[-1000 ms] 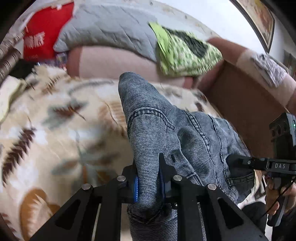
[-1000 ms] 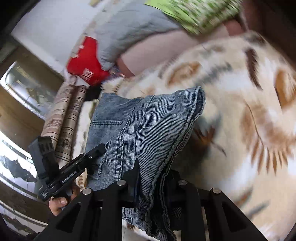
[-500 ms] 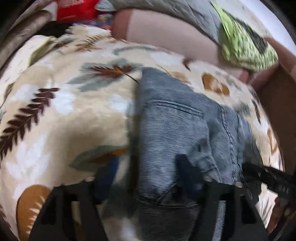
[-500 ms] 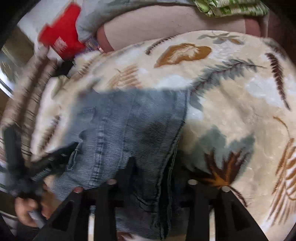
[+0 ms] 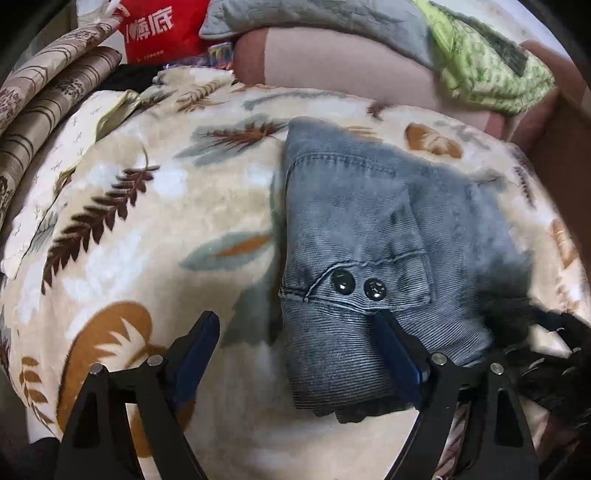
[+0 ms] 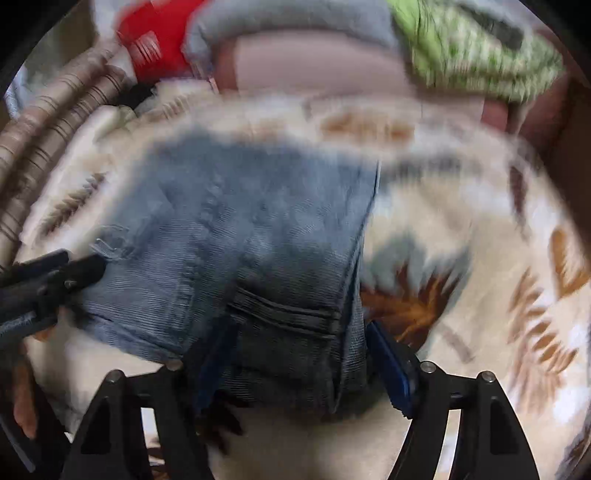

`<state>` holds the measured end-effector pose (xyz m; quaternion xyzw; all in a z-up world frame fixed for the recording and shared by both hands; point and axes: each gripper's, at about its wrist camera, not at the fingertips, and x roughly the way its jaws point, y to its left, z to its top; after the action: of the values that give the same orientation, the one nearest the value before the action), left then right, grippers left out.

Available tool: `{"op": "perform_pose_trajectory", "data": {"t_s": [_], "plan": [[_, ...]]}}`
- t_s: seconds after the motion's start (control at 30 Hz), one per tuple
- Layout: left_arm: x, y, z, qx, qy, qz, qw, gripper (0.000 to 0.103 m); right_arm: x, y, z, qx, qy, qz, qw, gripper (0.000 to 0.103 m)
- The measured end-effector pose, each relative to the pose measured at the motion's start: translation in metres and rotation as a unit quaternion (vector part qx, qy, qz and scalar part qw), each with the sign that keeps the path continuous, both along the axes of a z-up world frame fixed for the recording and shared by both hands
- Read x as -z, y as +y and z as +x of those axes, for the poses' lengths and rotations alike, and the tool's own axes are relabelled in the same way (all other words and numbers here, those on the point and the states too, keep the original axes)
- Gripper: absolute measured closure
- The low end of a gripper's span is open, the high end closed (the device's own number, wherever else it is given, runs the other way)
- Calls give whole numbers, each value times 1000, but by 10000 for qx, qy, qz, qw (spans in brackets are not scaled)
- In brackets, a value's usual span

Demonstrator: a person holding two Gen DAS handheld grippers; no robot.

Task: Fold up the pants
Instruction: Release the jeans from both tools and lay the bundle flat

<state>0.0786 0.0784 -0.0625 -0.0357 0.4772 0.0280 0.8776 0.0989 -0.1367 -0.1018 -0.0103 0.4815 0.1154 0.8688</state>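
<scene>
We have let go: a second ago both grippers pinched the jeans [image 5: 369, 236] and held them up off the blanket [image 5: 147, 229]; now the denim lies folded on it and both pairs of jaws stand apart.

In the left wrist view, the left gripper [image 5: 295, 328] hangs low over the near left corner of the bundle. Its left finger is over bare blanket, and its right finger touches or sits just above the near edge of the denim, below two dark buttons [image 5: 358, 286]. Nothing is clamped between them. The right gripper [image 5: 550, 339] shows as a dark blur at the bundle's right side.

The right wrind view is smeared by motion. There, the right gripper [image 6: 299, 354] straddles the near right corner of the jeans [image 6: 251, 229], a blue pad on either side of the cloth with gaps showing. The left gripper [image 6: 55, 280] enters from the left edge and meets the fabric's left side.

The jeans rest as a compact stack in the middle of the leaf-print blanket. Behind it lie a pink bolster [image 5: 332, 59], a grey quilt [image 5: 314, 18], a green cloth [image 5: 487, 62] and a red bag [image 5: 159, 29].
</scene>
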Motion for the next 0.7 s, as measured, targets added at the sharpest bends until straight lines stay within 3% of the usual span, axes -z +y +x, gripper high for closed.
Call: {"op": "perform_pose_trajectory", "data": {"t_s": [0.07, 0.13, 0.27, 0.33, 0.43, 0.5, 0.53, 0.6, 0.7], "plan": [[-8, 5, -5, -73, -16, -115, 9999, 16, -10, -10, -2, 217, 73, 211, 9995, 25], [-20, 7, -10, -106, -58, -240, 9996, 16, -31, -13, -14, 129, -235, 173, 9995, 25], [-30, 2, -22, -31, -257, -173, 9995, 16, -54, -21, -42, 101, -627, 392, 9972, 24], [-21, -4, -19, 21, -128, -99, 9999, 16, -58, -23, -47, 152, -783, 516, 9955, 21], [-7, -6, -14, -53, -113, -22, 9999, 11, -44, -14, -35, 83, -732, 422, 9964, 12], [-7, -5, -11, -145, 11, -78, 9999, 10, -6, -4, -16, 56, -68, -67, 9999, 11], [-10, -4, -11, -183, 28, -118, 9998, 10, 2, -10, -14, 135, 70, 279, 9995, 11], [-21, -3, -16, -122, -86, -153, 9998, 10, -6, -24, -19, 358, 33, 677, 9971, 11], [-33, -6, -23, -69, -161, -74, 9998, 10, -32, -35, -35, 420, -393, 739, 9956, 10]]}}
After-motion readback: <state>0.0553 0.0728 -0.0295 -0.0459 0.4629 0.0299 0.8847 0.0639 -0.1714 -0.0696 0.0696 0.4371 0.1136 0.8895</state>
